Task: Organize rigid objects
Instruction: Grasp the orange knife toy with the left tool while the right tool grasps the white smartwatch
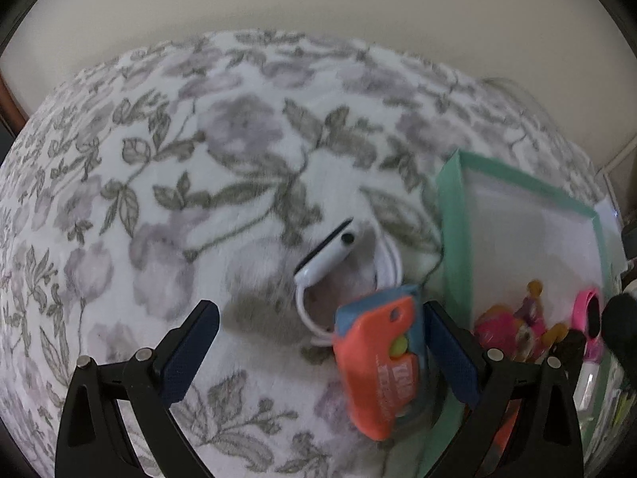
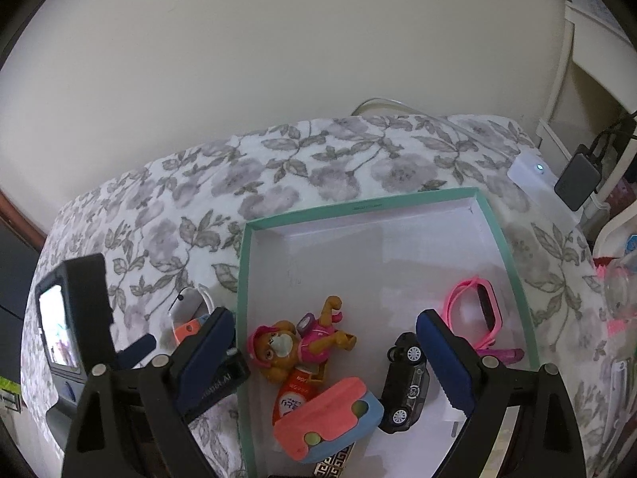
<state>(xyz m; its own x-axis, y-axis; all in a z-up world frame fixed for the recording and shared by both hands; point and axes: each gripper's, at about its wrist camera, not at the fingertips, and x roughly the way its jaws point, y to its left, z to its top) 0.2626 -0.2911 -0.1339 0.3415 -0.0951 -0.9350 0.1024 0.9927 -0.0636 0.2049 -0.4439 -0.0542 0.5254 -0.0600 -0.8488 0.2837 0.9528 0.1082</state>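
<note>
Fingers: left (image 1: 318,338) and right (image 2: 324,348) spread, empty | white watch (image 1: 330,257) beside teal box (image 2: 243,279)

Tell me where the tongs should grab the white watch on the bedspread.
Grip the white watch across its rigid case from above, pinching its long flat sides. It stands tilted on edge with the looped strap behind, so the case probably gives the firmest hold.

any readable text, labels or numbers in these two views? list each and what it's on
"80": white roundel on the black toy car's door, right wrist view.
White print on the orange-and-blue case beside the left gripper: blurred, unreadable.
White characters on the orange tube in the teal-rimmed box: not legible.
Small print on the box's far rim: too small.
Lettering on the black block: unreadable.
</note>
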